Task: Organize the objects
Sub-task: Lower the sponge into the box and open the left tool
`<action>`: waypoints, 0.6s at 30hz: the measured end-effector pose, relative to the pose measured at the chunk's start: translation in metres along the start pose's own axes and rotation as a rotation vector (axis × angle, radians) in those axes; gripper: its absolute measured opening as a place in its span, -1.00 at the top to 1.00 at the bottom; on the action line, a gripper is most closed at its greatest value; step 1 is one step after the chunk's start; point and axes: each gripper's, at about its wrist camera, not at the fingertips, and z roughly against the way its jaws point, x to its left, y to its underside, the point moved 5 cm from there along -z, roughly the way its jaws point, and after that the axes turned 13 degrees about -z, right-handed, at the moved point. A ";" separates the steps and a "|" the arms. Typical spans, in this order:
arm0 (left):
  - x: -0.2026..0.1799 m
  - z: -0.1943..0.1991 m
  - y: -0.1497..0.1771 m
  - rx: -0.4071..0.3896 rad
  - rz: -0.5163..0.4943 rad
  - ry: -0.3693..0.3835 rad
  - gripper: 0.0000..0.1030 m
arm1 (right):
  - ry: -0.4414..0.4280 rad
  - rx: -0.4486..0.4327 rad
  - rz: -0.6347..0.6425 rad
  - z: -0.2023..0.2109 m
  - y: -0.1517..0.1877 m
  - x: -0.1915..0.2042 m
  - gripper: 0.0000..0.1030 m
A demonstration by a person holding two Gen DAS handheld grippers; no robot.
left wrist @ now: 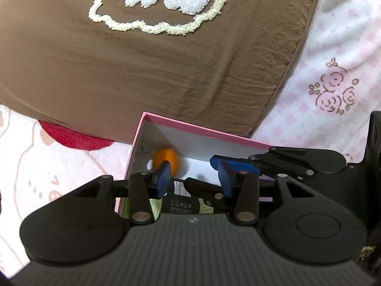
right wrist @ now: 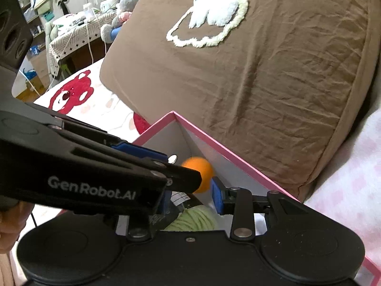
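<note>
With both grippers lowered into the pink-rimmed white cardboard box [left wrist: 200, 132] on the bed, the round orange ball [right wrist: 200, 166] rests in its far corner; left gripper [left wrist: 194, 178] jaws stand apart, empty, apparently after release; right gripper [right wrist: 190, 199] jaws stand apart around nothing visible.

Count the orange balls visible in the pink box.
1. The orange ball lies in the far corner of the pink box, against its wall. The hand-held grippers cover part of the box; more may be hidden.
</note>
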 end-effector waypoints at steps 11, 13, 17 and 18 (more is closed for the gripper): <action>-0.012 0.041 0.013 -0.007 -0.055 0.006 0.04 | 0.016 -0.077 -0.042 0.043 0.018 -0.001 0.20; -0.016 0.049 0.015 -0.003 -0.072 0.010 0.02 | 0.026 -0.097 -0.046 0.056 0.023 0.001 0.17; -0.024 0.068 0.022 -0.001 -0.099 0.016 -0.02 | 0.045 -0.138 -0.051 0.082 0.032 0.009 0.10; -0.027 0.073 0.024 -0.002 -0.108 0.017 -0.04 | 0.045 -0.144 -0.055 0.086 0.034 0.011 0.09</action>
